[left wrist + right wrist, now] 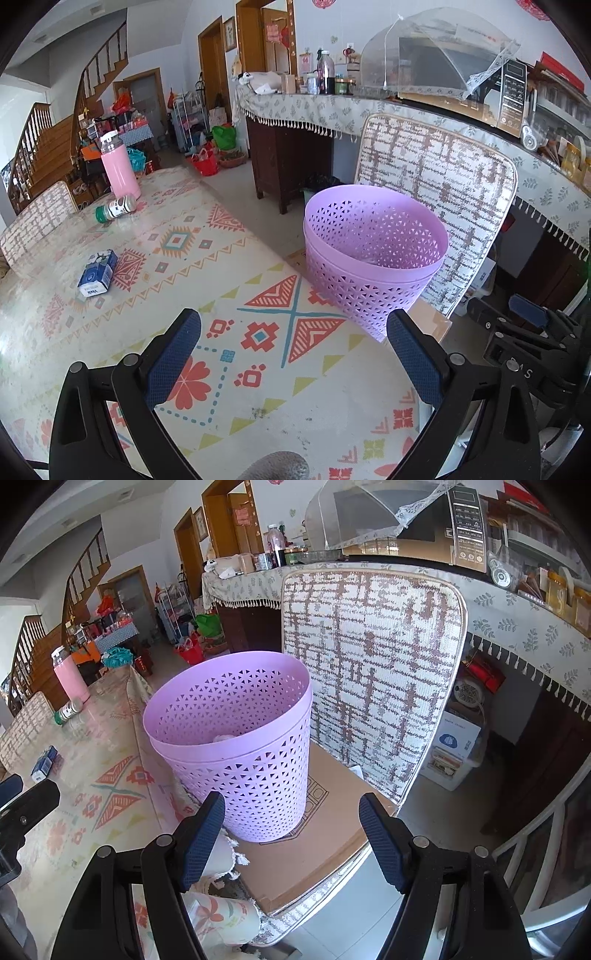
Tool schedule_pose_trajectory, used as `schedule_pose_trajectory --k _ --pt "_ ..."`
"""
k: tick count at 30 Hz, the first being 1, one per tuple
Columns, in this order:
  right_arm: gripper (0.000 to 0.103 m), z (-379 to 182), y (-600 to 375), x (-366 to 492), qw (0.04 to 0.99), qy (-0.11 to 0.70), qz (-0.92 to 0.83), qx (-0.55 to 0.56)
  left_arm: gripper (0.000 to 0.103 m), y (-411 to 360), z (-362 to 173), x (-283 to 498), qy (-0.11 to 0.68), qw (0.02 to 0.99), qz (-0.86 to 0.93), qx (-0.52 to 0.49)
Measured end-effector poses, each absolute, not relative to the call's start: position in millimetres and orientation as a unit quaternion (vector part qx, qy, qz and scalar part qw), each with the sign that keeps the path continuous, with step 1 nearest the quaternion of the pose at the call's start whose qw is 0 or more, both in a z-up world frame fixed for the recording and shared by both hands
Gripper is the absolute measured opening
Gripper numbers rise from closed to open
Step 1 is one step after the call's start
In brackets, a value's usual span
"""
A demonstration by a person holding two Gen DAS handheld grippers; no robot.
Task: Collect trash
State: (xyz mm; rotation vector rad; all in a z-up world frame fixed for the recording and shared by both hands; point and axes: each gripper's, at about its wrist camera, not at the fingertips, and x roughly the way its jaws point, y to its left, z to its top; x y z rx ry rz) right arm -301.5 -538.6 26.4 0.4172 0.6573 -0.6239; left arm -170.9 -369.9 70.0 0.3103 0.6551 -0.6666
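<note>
One round perforated plastic basket (236, 746)

The purple basket (236, 746) is standing open-topped on a cardboard sheet (314, 849) on a chair; the chair back (369, 679) is blocking passage just behind the basket; left of the basket, bare tablecloth (229, 280) is lying open; a carton (98, 273) and bottle (116, 208) are lying well left.

A lived-in family home is showing here, its dining area centring on a table (207, 258) wearing a patterned cloth. Beyond the table, a wooden staircase (44, 147) is climbing past wooden doors (214, 62). Beside the table, a cloth-draped sideboard (317, 110) is carrying jars, a microwave (511, 96) and a mesh food cover (436, 51).
</note>
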Motion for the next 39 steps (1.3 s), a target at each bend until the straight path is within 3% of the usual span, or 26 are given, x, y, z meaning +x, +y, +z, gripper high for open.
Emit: schedule_pose_trajectory --k 39 --pt "0.083 45.6 -506.9 -320.3 0.892 0.299 -0.307 0.145 0.100 -352.6 62.3 -183.6 0.341 0.868 -0.340 0.122"
